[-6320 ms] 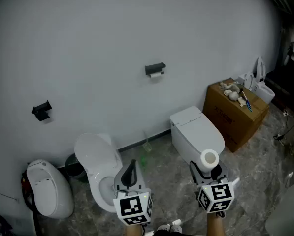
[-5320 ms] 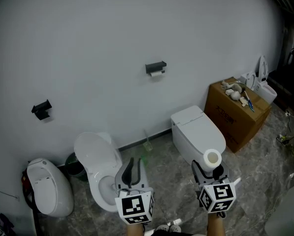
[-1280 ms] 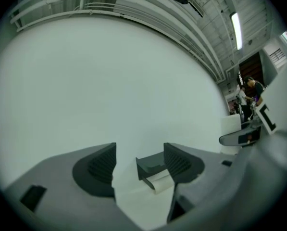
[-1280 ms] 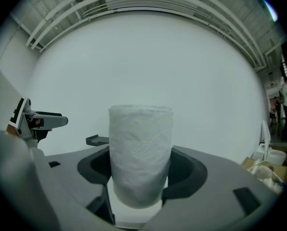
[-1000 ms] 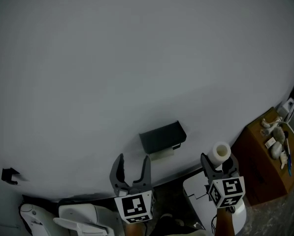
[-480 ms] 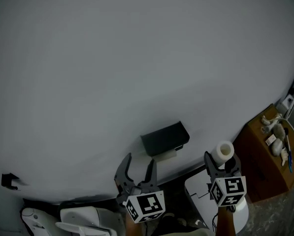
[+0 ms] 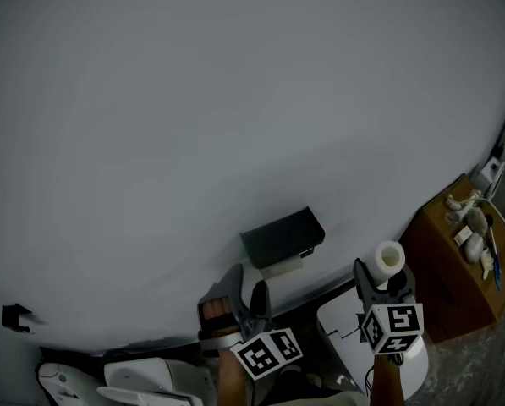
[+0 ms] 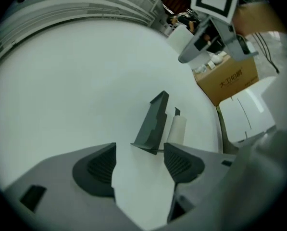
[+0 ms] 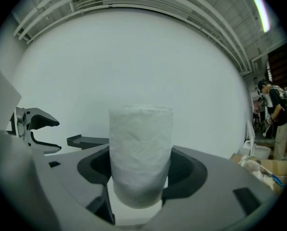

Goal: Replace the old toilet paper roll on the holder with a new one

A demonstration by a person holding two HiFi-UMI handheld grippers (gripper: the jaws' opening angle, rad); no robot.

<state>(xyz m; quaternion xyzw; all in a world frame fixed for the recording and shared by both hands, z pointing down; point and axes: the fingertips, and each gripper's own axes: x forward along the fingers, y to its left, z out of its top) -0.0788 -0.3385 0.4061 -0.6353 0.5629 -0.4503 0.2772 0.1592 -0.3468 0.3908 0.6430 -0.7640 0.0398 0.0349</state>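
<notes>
A black toilet paper holder is fixed to the white wall, with the thin old roll hanging under its lid. My left gripper is just below and left of it, rolled onto its side, open and empty. In the left gripper view the holder and old roll lie just beyond the open jaws of the left gripper. My right gripper is to the holder's right, shut on a full new roll that stands upright. In the right gripper view the new roll fills the jaws.
A brown cardboard box with small items on top stands at the right. A white toilet is below the right gripper and another toilet at lower left. A small black fixture is on the wall far left. A person stands in the distance.
The head view has closed in on the wall and holder. My left gripper has rolled sideways and shifted right, toward the holder. The right gripper with the new roll has barely moved.
</notes>
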